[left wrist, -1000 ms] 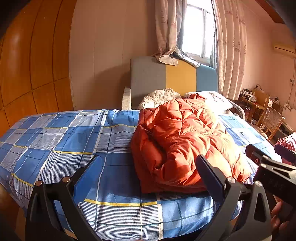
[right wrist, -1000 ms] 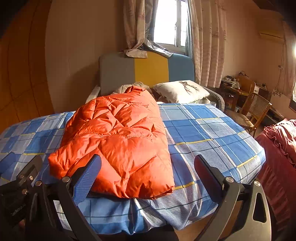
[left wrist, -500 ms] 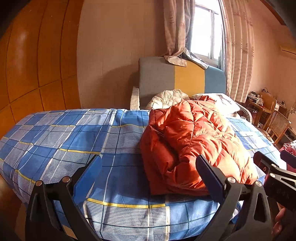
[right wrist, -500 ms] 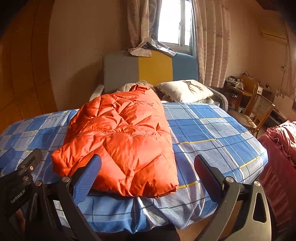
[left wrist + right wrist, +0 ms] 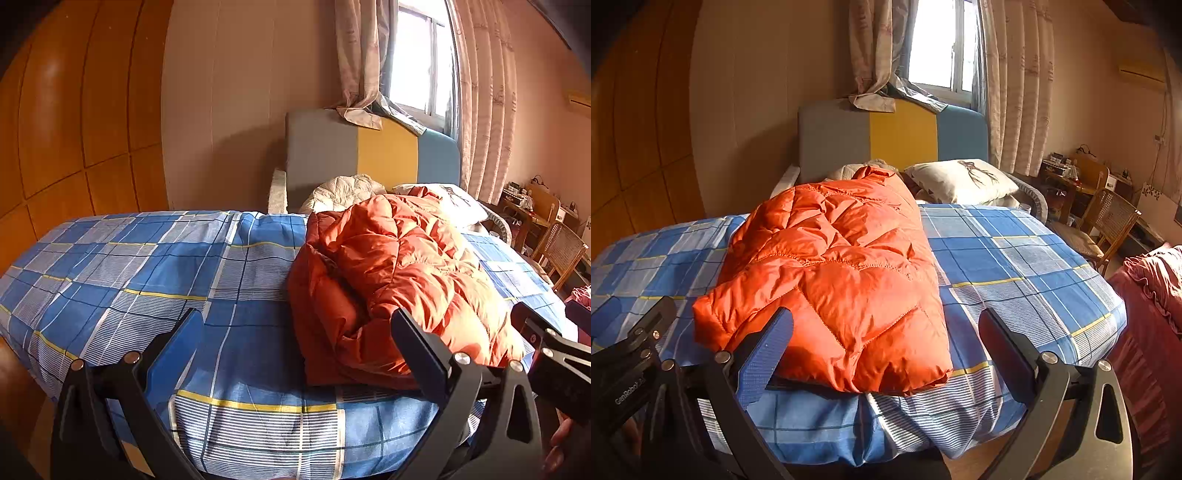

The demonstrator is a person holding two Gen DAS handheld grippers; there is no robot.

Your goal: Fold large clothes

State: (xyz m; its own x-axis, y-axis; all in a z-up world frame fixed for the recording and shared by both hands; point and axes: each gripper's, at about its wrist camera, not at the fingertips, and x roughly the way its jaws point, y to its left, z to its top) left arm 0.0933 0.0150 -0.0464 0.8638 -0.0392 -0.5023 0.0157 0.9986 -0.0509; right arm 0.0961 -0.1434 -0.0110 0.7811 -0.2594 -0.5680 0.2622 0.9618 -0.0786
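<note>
An orange puffer jacket (image 5: 842, 273) lies folded lengthwise on the blue plaid bed (image 5: 1015, 258), its near end close to the bed's front edge. It also shows in the left wrist view (image 5: 391, 280), right of centre. My left gripper (image 5: 295, 347) is open and empty, held off the bed's near edge, left of the jacket. My right gripper (image 5: 886, 347) is open and empty, just in front of the jacket's near end. Each gripper's body shows at the edge of the other's view.
A grey, yellow and blue sofa (image 5: 894, 136) with a pillow (image 5: 960, 181) stands behind the bed under a curtained window. A wicker chair (image 5: 1108, 221) and desk stand at the right. A red cover (image 5: 1152, 295) lies at the far right. Wooden panels line the left wall.
Both grippers have drawn back and risen slightly from the bed, so the jacket sits a little farther off. The jacket has not moved. Both stay open.
</note>
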